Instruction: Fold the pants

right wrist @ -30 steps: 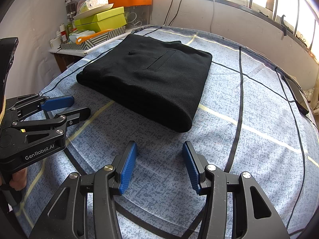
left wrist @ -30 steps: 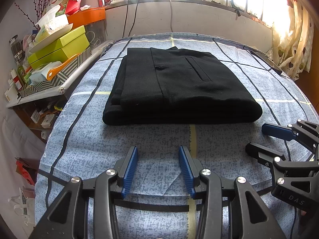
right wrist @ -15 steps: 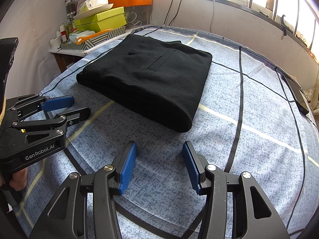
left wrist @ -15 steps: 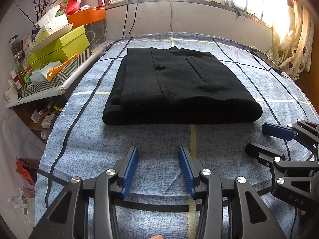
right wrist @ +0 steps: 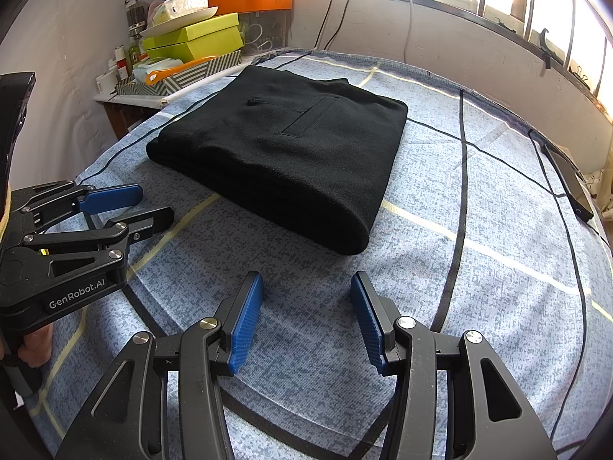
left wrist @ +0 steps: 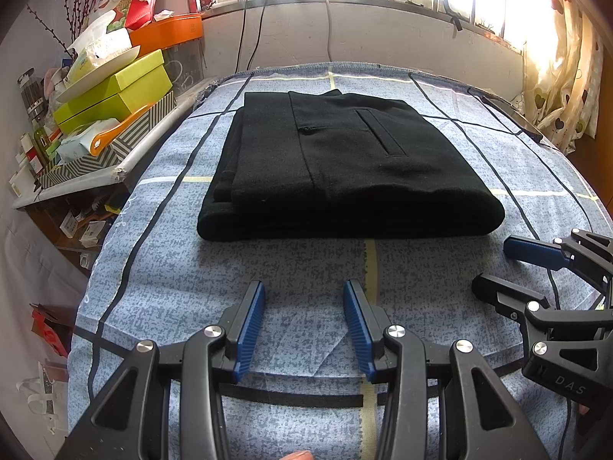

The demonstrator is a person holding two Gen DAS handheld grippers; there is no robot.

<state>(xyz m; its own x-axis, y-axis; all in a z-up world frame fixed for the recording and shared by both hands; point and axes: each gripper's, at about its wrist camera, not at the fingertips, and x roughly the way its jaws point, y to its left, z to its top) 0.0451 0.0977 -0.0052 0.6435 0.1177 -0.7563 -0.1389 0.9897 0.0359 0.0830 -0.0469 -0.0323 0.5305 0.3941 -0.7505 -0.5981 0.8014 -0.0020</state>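
Note:
Black pants (left wrist: pixel 345 168) lie folded into a thick rectangle on the blue checked bed cover (left wrist: pixel 184 291), back pocket facing up. They also show in the right wrist view (right wrist: pixel 291 153). My left gripper (left wrist: pixel 304 299) is open and empty, hovering over the cover short of the pants' near fold. My right gripper (right wrist: pixel 306 287) is open and empty, near the pants' right corner. Each gripper shows in the other's view: the right one (left wrist: pixel 498 264) at the right edge, the left one (right wrist: pixel 149 203) at the left edge.
A cluttered side table on the left holds green boxes (left wrist: pixel 115 92), an orange box (left wrist: pixel 172 34) and a striped box (left wrist: pixel 107 149). A wall with windows and cables runs behind the bed. A dark phone (right wrist: pixel 567 180) lies near the bed's right edge.

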